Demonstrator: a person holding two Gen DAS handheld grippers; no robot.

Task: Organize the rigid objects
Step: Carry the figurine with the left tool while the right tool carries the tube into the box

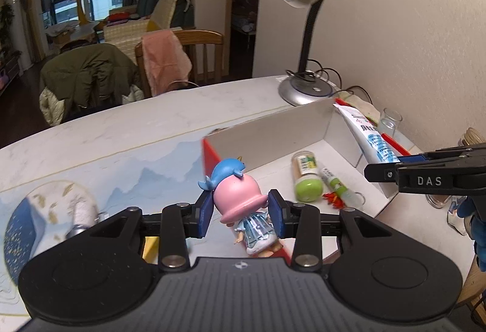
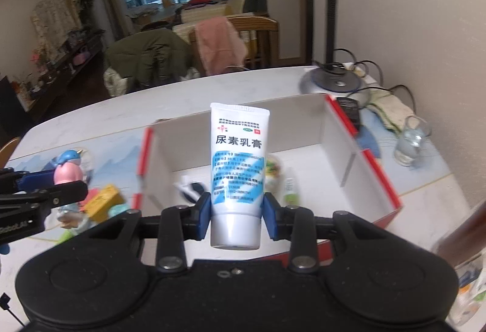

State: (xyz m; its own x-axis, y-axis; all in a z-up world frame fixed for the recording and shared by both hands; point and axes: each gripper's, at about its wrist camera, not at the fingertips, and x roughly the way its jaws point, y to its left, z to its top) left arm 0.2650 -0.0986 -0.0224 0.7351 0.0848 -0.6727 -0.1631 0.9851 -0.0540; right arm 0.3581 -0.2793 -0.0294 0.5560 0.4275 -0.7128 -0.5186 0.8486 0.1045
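Note:
My left gripper (image 1: 240, 212) is shut on a pink figurine with a blue dolphin hat (image 1: 238, 194), held above the near left corner of the red-and-white box (image 1: 273, 127). My right gripper (image 2: 237, 215) is shut on a white and blue cream tube (image 2: 238, 162), cap toward me, held above the box (image 2: 306, 122). The tube (image 1: 369, 134) and the right gripper also show at the right of the left wrist view. The figurine (image 2: 68, 169) shows at the left of the right wrist view. In the box lie a green-capped jar (image 1: 305, 178) and a small green tube (image 1: 335, 183).
A desk lamp (image 1: 303, 28) stands behind the box by the wall. A drinking glass (image 2: 411, 143) and a cloth sit right of the box. A yellow block (image 2: 101, 201) and other small toys lie left of it. Chairs stand beyond the table's far edge.

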